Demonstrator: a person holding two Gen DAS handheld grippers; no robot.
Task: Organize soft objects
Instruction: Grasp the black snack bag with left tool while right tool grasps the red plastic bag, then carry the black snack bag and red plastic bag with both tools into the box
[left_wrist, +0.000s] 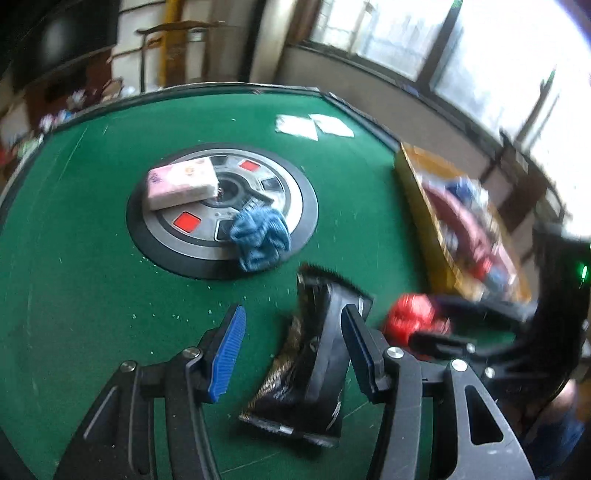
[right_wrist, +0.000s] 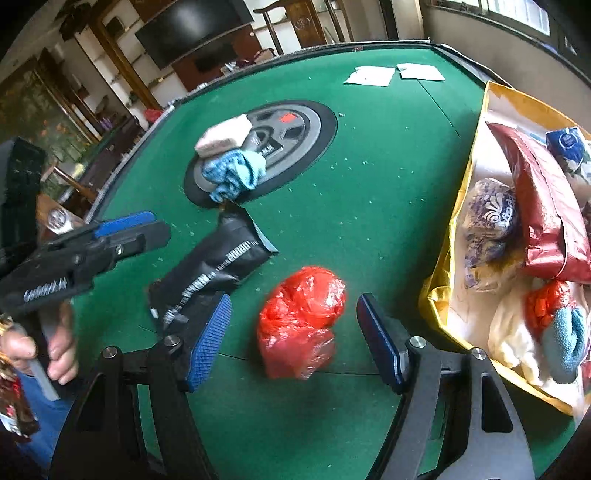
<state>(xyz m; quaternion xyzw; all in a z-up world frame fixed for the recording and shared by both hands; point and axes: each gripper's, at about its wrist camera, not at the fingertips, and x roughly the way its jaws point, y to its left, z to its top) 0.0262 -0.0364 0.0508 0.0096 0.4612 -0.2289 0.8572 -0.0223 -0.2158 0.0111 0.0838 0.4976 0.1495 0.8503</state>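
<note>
**Desk:** What sits at the centre of the frame?

**Photographer:** A crumpled red plastic bag (right_wrist: 301, 321) lies on the green felt table (right_wrist: 369, 177), framed between the parted fingers of the right gripper (right_wrist: 295, 332). The blue pads stand clear of it on both sides; nothing is held.

**Desk:** And the other hand?

**Photographer:** The left gripper (left_wrist: 291, 354) hovers over a black foil pouch (left_wrist: 314, 362) lying flat beside the red bag. Its jaws are apart too, and I see no pad pressing on the pouch. In the right wrist view a hand (right_wrist: 55, 350) grips that tool's handle at the left edge.

**Desk:** What has been put away?

**Photographer:** A yellow-rimmed bag (right_wrist: 443, 266) at the table's right edge already holds a dark red packet (right_wrist: 546, 206), a blue-and-white patterned bundle (right_wrist: 487, 221), another red plastic wad, a light blue cloth and pale wrapping.

**Desk:** What remains out?

**Photographer:** Four pieces, by my count: the red bag and the black pouch nearest the grippers, then farther back a blue towel (left_wrist: 260, 236) and a pink tissue pack (left_wrist: 181, 182) resting on the round centre hub (left_wrist: 295, 206). Two white paper slips (left_wrist: 314, 127) lie near the far edge. I would judge the sorting over halfway done, with the red bag the likely next pick.
</note>
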